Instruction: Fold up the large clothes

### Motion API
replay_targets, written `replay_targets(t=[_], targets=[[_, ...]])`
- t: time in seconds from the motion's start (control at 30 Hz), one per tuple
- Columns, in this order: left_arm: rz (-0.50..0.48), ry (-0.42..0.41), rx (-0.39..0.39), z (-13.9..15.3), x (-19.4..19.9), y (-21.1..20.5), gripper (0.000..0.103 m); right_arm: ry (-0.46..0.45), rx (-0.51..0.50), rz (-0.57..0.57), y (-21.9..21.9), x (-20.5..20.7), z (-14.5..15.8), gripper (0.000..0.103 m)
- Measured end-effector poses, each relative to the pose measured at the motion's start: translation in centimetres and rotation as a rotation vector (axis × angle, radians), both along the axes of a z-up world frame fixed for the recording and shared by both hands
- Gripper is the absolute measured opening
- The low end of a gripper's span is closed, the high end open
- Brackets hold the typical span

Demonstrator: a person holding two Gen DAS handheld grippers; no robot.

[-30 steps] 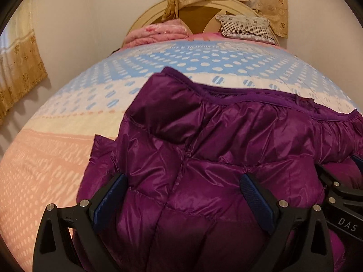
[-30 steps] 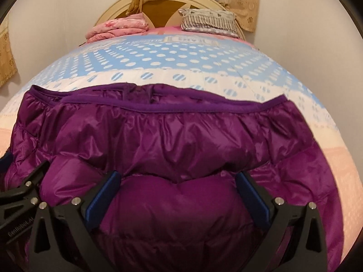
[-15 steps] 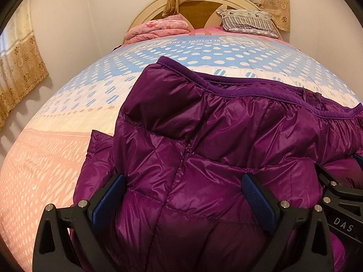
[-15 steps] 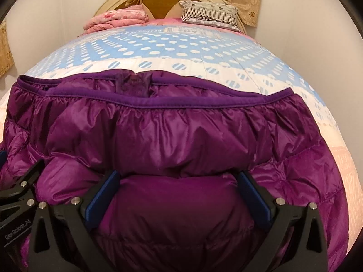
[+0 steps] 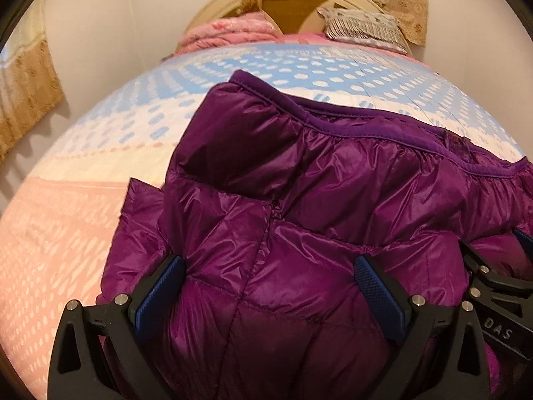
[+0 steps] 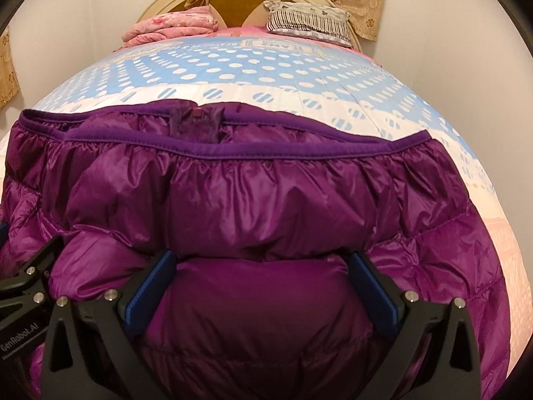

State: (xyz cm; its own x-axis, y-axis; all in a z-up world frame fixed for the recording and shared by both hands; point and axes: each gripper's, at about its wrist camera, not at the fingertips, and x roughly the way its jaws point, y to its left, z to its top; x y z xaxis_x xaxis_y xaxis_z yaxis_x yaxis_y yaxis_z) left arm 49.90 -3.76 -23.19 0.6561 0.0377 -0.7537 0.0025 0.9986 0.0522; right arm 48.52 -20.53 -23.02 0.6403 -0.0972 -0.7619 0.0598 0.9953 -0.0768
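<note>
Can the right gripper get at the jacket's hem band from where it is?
Probably yes. The right gripper stands open with jacket fabric bulging between its fingers; the hem band lies straight ahead with only puffy jacket between, nothing else in the way.

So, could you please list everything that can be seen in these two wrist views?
Shiny purple quilted down jacket: one, purple, spread on the near part of the bed, bulging between both grippers' fingers.
Dotted bedspread: one, blue, cream and pink bands, covering the bed.
Folded pink blanket: one, pink, at the head of the bed, left side.
Striped grey pillow: one, grey and white, at the head, right side.
Rounded headboard: one, cream with brown panel, against the wall.
Beige patterned curtains: at least two, on the walls.
Left gripper: one, black with blue pads, jaws wide.
Right gripper: one, same, jaws wide.
</note>
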Motion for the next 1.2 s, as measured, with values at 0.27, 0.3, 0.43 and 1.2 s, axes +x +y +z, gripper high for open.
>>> replay_targets(t=[0.27,0.3,0.43,1.2], targets=[[0.043,-0.141,-0.018,3.9,-7.8,7.6,0.102,-0.088,-0.042,0.068,1.3,-8.1,3.7,0.103],[0.047,-0.112,-0.026,3.3,-8.0,8.3,0.102,-0.085,-0.074,0.06,1.4,-9.0,3.3,0.103],[0.063,-0.01,-0.105,-0.4,-8.2,10.3,0.102,-0.073,-0.051,0.096,2.1,-10.1,0.6,0.103],[-0.09,-0.037,-0.408,1.5,-11.7,11.4,0.01,-0.021,-0.083,0.088,2.3,-10.4,-0.2,0.103]])
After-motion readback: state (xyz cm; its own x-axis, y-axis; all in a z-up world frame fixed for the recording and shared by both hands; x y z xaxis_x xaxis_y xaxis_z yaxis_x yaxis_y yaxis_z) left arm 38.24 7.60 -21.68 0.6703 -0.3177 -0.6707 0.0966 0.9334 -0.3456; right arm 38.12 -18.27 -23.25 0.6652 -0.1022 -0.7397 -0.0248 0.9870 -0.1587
